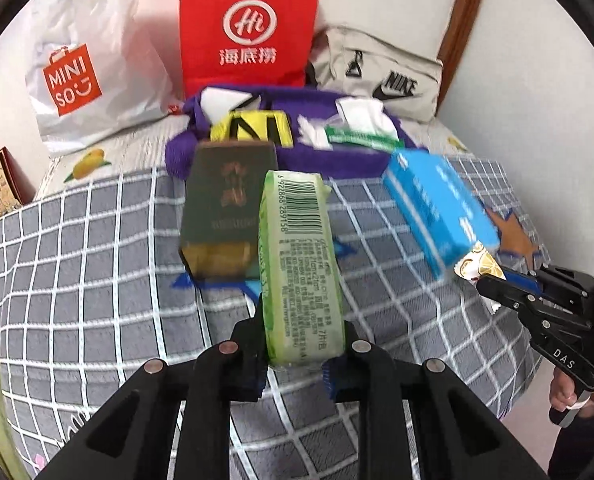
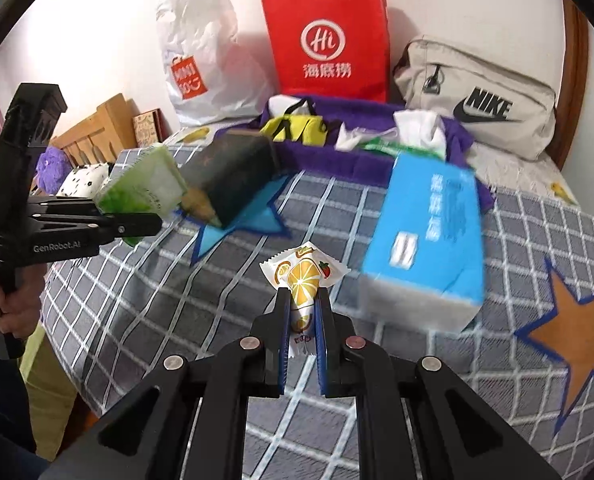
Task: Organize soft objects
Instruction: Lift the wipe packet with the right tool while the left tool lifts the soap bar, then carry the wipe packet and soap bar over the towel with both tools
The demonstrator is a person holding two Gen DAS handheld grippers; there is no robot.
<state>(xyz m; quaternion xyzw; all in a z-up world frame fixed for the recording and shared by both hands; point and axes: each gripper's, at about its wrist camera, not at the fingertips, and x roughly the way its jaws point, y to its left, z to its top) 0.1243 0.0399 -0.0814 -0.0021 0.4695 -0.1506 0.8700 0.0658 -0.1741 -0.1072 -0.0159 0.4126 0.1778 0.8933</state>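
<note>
My left gripper (image 1: 303, 344) is shut on a green tissue pack (image 1: 301, 264) with a barcode, held clear of the grey checked blanket (image 1: 97, 280). From the right wrist view the same pack (image 2: 145, 184) sits in the left gripper (image 2: 137, 224) at the far left. My right gripper (image 2: 303, 312) is shut on a small white packet (image 2: 303, 276) printed with an orange slice. That packet (image 1: 477, 264) and the right gripper (image 1: 497, 286) also show at the right edge of the left wrist view.
A dark green box (image 1: 225, 208) and a blue tissue box (image 1: 437, 208) lie on the blanket. Behind them a purple cloth (image 1: 337, 160) carries a yellow pouch (image 1: 253, 126) and white tissues (image 1: 361, 120). A Miniso bag (image 1: 81, 64), a red bag (image 1: 249, 28) and a Nike bag (image 1: 381, 76) stand along the wall.
</note>
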